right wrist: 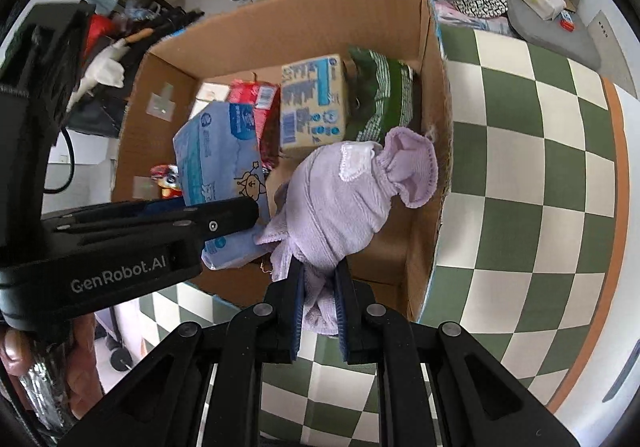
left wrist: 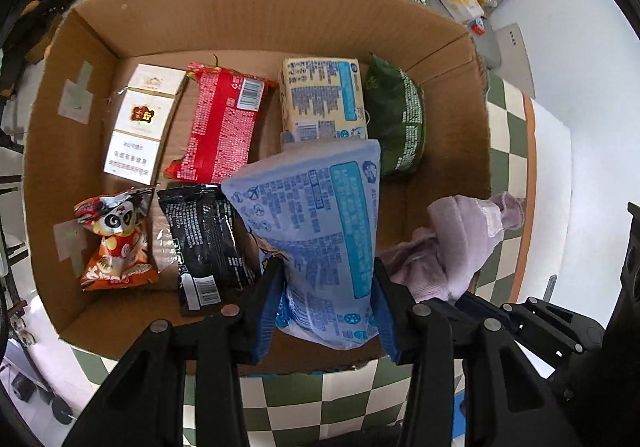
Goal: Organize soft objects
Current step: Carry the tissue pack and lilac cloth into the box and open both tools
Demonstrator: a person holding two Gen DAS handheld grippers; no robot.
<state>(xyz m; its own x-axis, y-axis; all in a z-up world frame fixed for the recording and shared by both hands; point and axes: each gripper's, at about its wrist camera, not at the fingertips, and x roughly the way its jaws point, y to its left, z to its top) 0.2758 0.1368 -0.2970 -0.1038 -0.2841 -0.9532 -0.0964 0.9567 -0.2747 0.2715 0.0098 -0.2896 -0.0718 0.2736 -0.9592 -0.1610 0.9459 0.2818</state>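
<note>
Tissue pack [left wrist: 320, 243], pale blue and soft, sits clamped between my left gripper [left wrist: 326, 307] fingers, held above the near part of the cardboard box [left wrist: 256, 15]. My right gripper [right wrist: 319, 307] is closed on a bunched lilac knit garment [right wrist: 344, 199], which hangs over the box's near right corner, just right of the blue pack. Ahead of my left gripper, on the box floor, I see a beige tissue pack [left wrist: 322, 99] with a green snack bag [left wrist: 396, 119] touching its right side. To the left lie a red packet [left wrist: 224, 127], a white carton [left wrist: 138, 123], a black packet [left wrist: 204, 247] and an orange panda-print bag [left wrist: 114, 239]. Under the box is a green-and-cream checkered cloth [right wrist: 520, 175].
</note>
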